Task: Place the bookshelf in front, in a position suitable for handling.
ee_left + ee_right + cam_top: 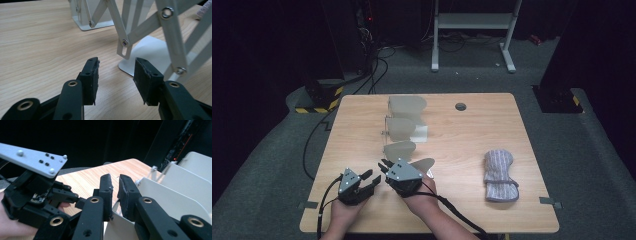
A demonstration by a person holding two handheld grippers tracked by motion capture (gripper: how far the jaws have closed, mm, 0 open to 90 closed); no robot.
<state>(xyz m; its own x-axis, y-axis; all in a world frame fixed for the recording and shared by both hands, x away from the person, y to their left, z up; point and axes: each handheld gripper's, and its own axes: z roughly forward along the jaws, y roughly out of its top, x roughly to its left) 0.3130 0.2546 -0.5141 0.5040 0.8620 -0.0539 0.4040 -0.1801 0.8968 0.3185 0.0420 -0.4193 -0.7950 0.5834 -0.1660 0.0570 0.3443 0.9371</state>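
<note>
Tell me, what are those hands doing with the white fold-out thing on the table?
A person holds a tool in each hand at a wooden table. The right tool is nearly shut around the nearest panel of a white folding rack. The left tool waits open beside it, holding nothing. A striped cloth lies off to the right, untouched.

Left gripper [371, 180] jaws apart, right gripper [385, 165] nearly closed.
</note>
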